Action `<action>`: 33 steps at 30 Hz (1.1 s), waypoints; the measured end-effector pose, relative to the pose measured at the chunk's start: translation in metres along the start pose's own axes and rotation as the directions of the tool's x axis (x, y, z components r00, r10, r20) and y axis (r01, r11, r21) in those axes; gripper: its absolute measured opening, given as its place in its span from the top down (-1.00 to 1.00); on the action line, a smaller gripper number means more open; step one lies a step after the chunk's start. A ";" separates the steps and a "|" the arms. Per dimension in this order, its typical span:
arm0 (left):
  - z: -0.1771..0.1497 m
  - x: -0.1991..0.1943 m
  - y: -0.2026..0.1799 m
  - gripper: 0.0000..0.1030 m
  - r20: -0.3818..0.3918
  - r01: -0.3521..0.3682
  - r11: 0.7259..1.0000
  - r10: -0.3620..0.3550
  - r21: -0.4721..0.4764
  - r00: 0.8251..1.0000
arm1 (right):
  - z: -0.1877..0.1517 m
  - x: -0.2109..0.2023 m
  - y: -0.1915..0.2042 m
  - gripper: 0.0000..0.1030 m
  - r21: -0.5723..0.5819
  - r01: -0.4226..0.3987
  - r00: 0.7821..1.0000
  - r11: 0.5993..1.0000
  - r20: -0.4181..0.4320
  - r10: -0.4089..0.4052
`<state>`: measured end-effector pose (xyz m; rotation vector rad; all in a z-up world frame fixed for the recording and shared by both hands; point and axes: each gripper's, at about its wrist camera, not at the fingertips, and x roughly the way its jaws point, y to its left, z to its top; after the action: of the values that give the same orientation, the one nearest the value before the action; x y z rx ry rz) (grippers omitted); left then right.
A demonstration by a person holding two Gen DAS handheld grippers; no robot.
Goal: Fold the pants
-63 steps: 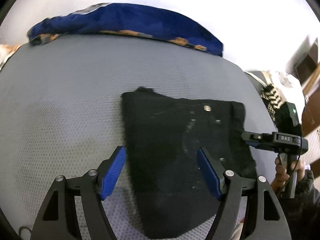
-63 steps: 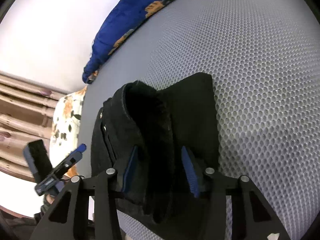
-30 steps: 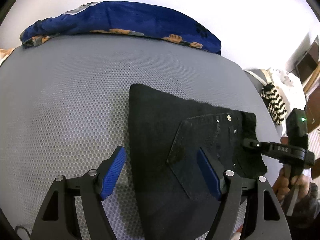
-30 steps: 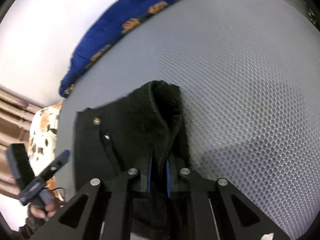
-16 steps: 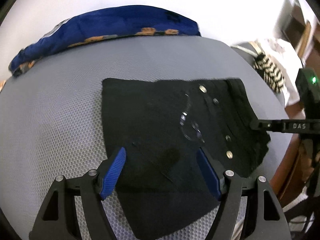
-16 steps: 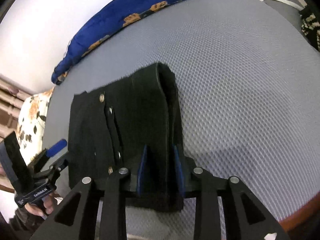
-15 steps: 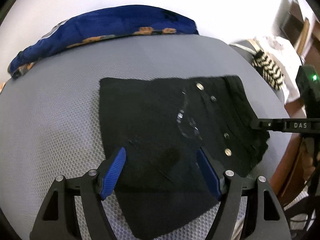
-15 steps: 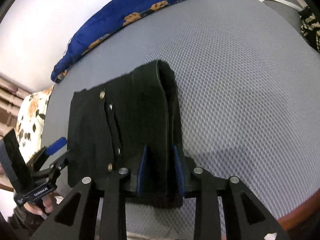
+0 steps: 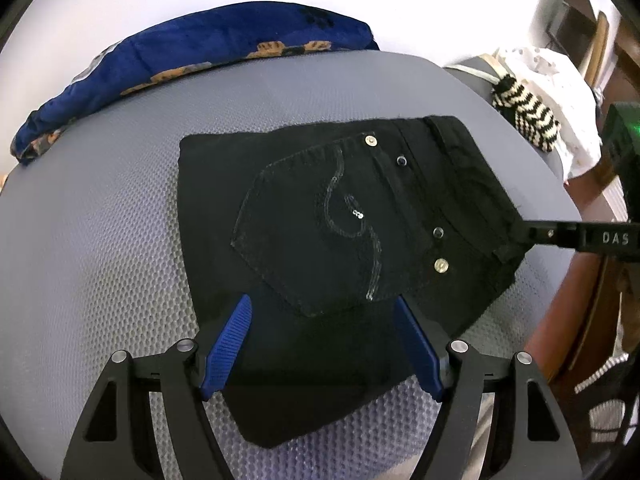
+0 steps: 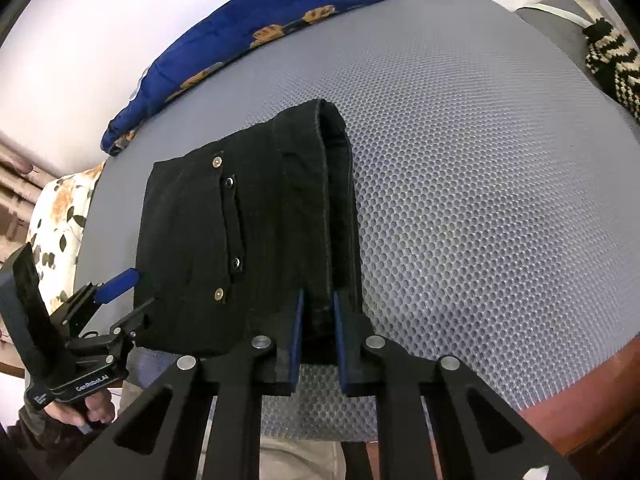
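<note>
Black pants (image 9: 320, 240) lie folded into a compact stack on the grey mesh mat (image 9: 100, 240), back pocket with sequin swirl facing up. My left gripper (image 9: 322, 328) is open, its blue pads hovering over the near part of the stack. My right gripper (image 10: 317, 312) is shut on the waistband edge of the pants (image 10: 248, 232); in the left wrist view it (image 9: 532, 234) meets the stack's right edge. The left gripper also shows in the right wrist view (image 10: 124, 300), at the stack's left side.
A blue patterned pillow (image 9: 180, 64) lies along the mat's far edge. A black-and-white knitted item (image 9: 524, 116) and white cloth sit at the right. A floral cushion (image 10: 52, 216) is at the left. The brown bed edge (image 10: 580, 392) runs near the front.
The pants have settled flatter, with the pocket side now fully spread. My right gripper stays shut on the waistband; my left gripper has stayed open and drawn a little closer over the stack.
</note>
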<state>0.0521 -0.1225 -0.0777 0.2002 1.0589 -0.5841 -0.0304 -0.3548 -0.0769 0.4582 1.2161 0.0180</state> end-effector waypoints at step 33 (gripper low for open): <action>-0.001 0.002 0.112 -0.43 0.046 0.225 0.884 -0.226 -0.409 0.973 | 0.041 0.040 -0.042 -0.06 0.079 -0.266 0.958 0.961 -0.086 0.272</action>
<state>0.1127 -0.0294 -0.0935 -0.2985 1.1931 -0.5540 0.0112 -0.3963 -0.1170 0.6861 1.2440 0.2361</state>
